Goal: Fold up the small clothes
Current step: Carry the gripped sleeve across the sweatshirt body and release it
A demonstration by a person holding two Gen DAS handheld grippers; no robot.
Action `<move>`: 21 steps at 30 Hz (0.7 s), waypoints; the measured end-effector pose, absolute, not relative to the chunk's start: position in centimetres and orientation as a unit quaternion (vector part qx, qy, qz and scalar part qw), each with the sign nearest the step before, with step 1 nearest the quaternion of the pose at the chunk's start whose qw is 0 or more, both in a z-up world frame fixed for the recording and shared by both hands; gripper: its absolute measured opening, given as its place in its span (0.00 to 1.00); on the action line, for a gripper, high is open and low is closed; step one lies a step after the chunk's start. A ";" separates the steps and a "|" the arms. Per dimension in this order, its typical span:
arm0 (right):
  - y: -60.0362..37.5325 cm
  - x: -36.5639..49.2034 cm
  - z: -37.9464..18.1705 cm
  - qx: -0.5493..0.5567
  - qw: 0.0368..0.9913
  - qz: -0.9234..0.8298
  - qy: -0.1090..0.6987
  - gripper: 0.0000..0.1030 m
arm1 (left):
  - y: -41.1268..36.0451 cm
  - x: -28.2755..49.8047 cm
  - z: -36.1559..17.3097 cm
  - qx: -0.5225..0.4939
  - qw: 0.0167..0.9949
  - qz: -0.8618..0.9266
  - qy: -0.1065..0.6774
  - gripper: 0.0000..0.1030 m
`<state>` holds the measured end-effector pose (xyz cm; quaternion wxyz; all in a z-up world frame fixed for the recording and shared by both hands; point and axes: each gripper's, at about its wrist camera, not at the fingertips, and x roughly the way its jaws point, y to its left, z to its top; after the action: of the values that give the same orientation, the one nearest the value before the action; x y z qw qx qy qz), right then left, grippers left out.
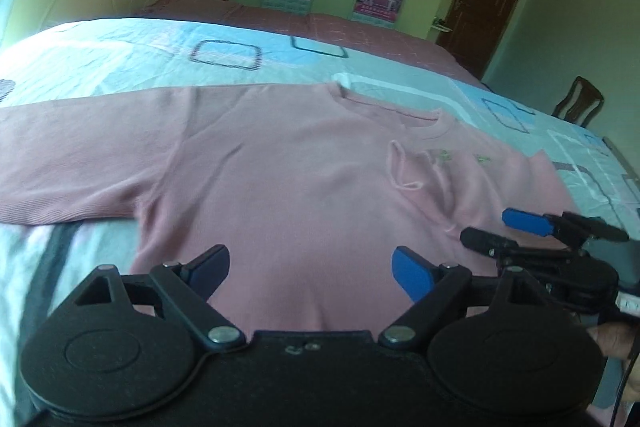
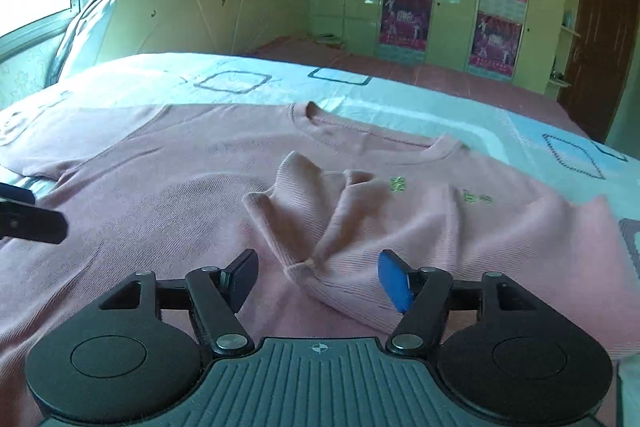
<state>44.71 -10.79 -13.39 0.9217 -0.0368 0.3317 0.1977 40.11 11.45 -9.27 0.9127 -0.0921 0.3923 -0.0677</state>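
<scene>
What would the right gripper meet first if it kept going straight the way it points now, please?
Most likely the folded-over sleeve lying on the pink sweater. The right gripper is open, with the sleeve's cuff just ahead between its fingers; exact depth is unclear.

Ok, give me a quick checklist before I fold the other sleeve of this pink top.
1. Right sleeve folded onto the chest: ok, though bunched.
2. Left sleeve laid out flat: ok.
3. Left gripper open, nothing between the fingers: ok.
4. Right gripper open, clear of the cloth: ok.
5. Pink top lying flat on the bed: ok.
6. Hem even: cannot tell, hidden by the grippers.
</scene>
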 end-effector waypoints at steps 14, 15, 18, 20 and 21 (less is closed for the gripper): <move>-28.7 43.1 -14.1 0.115 0.916 0.008 0.384 0.33 | 2.3 50.8 -13.7 -0.103 0.880 -0.133 0.445 0.14; -29.2 43.5 -14.1 0.120 0.916 0.000 0.384 0.33 | 2.2 51.2 -13.7 -0.101 0.880 -0.135 0.444 0.08; -29.9 44.8 -14.7 0.120 0.912 -0.011 0.392 0.33 | 2.2 52.2 -12.6 -0.092 0.891 -0.140 0.422 0.06; -30.2 45.2 -14.8 0.121 0.910 -0.015 0.395 0.33 | 3.2 52.3 -10.8 -0.092 0.911 -0.134 0.380 0.06; -30.1 45.3 -14.7 0.119 0.910 -0.016 0.396 0.33 | 3.9 52.2 -9.9 -0.094 0.920 -0.125 0.361 0.06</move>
<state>45.28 -30.12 -14.71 0.9105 0.1188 0.3958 -0.0165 52.19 3.94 -9.85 0.9196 -0.0937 0.3606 -0.1248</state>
